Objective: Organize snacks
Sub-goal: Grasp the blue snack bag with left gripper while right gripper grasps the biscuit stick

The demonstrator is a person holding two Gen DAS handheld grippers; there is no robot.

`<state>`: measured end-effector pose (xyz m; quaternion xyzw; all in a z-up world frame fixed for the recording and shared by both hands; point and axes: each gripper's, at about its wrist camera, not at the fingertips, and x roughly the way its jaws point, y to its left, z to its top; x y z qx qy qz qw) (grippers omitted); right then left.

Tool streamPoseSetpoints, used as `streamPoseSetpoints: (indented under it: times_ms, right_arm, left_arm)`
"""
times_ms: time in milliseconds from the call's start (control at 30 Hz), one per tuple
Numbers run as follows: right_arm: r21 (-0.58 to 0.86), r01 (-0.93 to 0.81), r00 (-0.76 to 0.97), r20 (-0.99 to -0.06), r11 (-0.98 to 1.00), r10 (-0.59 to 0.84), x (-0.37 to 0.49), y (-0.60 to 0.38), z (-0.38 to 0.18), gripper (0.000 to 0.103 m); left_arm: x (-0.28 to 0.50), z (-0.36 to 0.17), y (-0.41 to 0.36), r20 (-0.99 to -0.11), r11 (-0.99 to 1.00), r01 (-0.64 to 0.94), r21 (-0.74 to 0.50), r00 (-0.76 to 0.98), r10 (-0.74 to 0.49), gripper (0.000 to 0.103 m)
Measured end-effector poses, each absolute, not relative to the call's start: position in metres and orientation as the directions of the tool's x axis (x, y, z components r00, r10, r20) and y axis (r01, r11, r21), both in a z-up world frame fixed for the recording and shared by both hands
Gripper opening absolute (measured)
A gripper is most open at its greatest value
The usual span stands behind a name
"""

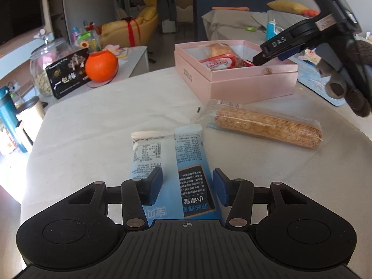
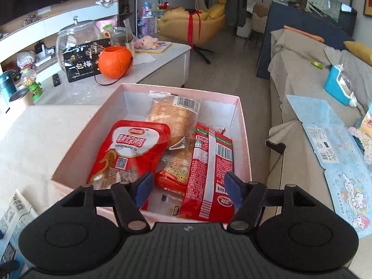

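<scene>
A light blue snack packet [image 1: 172,162] lies flat on the white table. My left gripper [image 1: 187,183] is open just above its near end, one finger at each side. A clear-wrapped biscuit roll [image 1: 267,127] lies to the right of it. Behind stands the pink box [image 1: 234,81], also in the right wrist view [image 2: 241,139]. My right gripper [image 2: 189,191] hovers open and empty over the box's near edge; it also shows in the left wrist view [image 1: 258,58]. In the box lie a red-and-white pouch [image 2: 125,153], a red packet [image 2: 209,174] and a wrapped bread roll [image 2: 176,121].
An orange pumpkin bucket [image 1: 101,66], a black tea box [image 1: 67,72] and a glass jar [image 1: 44,67] stand on the side counter at the left. A blue printed card [image 2: 334,153] lies on the sofa at the right. A blue tumbler [image 1: 8,118] stands at the far left.
</scene>
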<state>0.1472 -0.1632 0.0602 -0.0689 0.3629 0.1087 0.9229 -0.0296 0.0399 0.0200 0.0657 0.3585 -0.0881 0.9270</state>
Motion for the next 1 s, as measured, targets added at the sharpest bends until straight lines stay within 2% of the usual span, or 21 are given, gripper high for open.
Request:
streamPoseSetpoints:
  times_ms: [67, 200, 433, 633, 767, 900, 1000]
  right_arm:
    - [-0.048, -0.287, 0.728, -0.66, 0.957, 0.185, 0.122, -0.165, 0.07, 0.068]
    - [-0.03, -0.375, 0.714, -0.647, 0.927, 0.268, 0.085, -0.163, 0.079, 0.078]
    - [0.049, -0.469, 0.554, -0.762, 0.882, 0.337, 0.069, -0.142, 0.042, 0.079]
    - [0.046, -0.484, 0.514, -0.794, 0.874, 0.326, 0.06, -0.135, 0.018, 0.079]
    - [-0.003, -0.481, 0.56, -0.77, 0.877, 0.304, 0.05, -0.134, 0.011, 0.087]
    - [0.018, -0.454, 0.568, -0.765, 0.891, 0.304, 0.053, -0.141, 0.008, 0.097]
    - [0.02, -0.444, 0.585, -0.751, 0.896, 0.307, 0.052, -0.144, 0.005, 0.1]
  left_arm:
    - [-0.026, 0.019, 0.036, -0.68, 0.974, 0.218, 0.064, 0.724, -0.117, 0.059]
    - [-0.019, 0.019, 0.031, -0.703, 0.972, 0.234, 0.022, 0.695, -0.152, 0.081]
    - [-0.01, 0.023, 0.036, -0.707, 0.989, 0.146, 0.023, 0.702, -0.087, 0.078]
    - [-0.007, 0.026, 0.052, -0.696, 0.994, 0.086, 0.064, 0.718, -0.018, 0.077]
    - [-0.002, 0.021, 0.061, -0.71, 0.996, 0.074, 0.054, 0.704, -0.014, 0.08]
    - [0.004, 0.016, 0.063, -0.724, 0.996, 0.077, 0.034, 0.689, -0.029, 0.086]
    - [0.009, 0.012, 0.065, -0.731, 0.997, 0.073, 0.025, 0.682, -0.031, 0.09]
